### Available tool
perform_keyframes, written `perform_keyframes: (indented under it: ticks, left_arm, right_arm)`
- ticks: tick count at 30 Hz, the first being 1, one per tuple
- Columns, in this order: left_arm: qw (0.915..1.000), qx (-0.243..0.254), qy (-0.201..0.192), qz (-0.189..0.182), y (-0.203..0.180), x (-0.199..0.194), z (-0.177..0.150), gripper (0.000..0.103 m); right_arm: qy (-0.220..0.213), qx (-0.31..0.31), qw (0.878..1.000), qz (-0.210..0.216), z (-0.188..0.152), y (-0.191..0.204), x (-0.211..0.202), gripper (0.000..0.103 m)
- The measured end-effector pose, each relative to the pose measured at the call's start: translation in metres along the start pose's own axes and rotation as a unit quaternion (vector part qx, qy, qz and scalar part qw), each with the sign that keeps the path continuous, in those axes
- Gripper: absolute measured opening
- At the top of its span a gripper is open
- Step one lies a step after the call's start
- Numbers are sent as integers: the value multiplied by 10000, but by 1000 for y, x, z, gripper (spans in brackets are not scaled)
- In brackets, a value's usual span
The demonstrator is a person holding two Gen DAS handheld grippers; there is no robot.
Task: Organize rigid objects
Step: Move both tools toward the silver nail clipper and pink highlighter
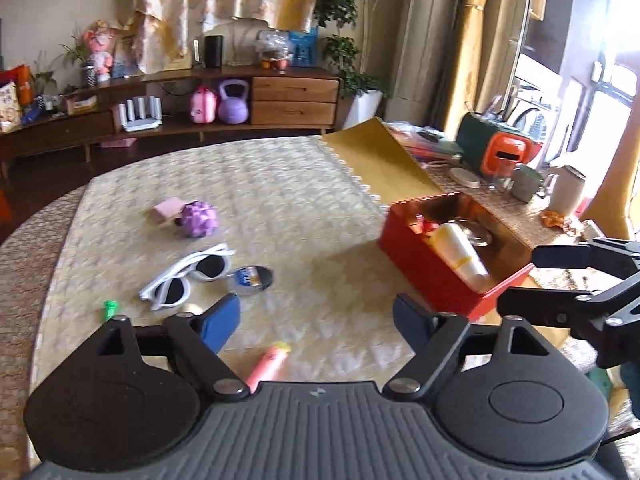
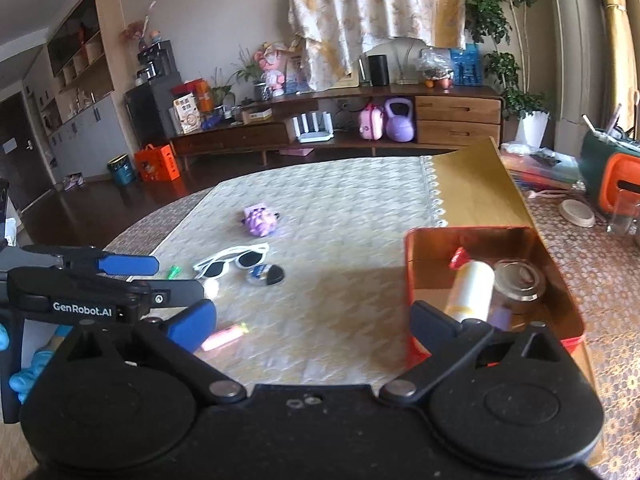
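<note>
A red box (image 1: 432, 280) (image 2: 576, 320) stands at the table's right and holds a white bottle (image 1: 460, 254) (image 2: 472, 290), a glass jar (image 2: 520, 280) and a small red item. On the cloth lie white sunglasses (image 1: 188, 276) (image 2: 232, 260), a round blue-black tin (image 1: 254, 276) (image 2: 266, 274), a purple toy (image 1: 198, 218) (image 2: 260, 220), a pink block (image 1: 168, 206), a small green piece (image 1: 110, 306) (image 2: 173, 271) and a pink marker (image 1: 268, 362) (image 2: 222, 336). My left gripper (image 1: 316, 320) is open and empty above the marker. My right gripper (image 2: 312, 320) is open and empty beside the box.
A gold sheet (image 1: 376, 160) lies behind the box. An orange-green appliance (image 1: 500, 148), a cup and a white jug (image 1: 566, 192) crowd the table's right end. A wooden sideboard (image 1: 240, 100) stands beyond the table.
</note>
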State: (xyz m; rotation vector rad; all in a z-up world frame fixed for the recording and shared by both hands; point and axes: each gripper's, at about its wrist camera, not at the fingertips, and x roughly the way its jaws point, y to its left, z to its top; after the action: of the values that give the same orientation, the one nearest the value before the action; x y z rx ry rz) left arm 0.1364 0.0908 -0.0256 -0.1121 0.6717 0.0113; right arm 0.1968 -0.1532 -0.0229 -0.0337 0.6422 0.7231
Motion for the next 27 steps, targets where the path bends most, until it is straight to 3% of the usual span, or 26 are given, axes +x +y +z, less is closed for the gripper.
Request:
perform_keyframes:
  ticks: [4,13,27]
  left_arm:
    - [9992,159,-113,357,9,-4,-15,86]
    - [9960,-459,210,733,52,8,-53,86]
    - [9898,-939,580,898,85,43,-68,86]
  right_arm:
    - [109,23,9999,78,-2,12,10,103]
    - [371,-110,9991,184,-7,35,35,103]
    - [754,-1417,9856,538,-18,74,79,102]
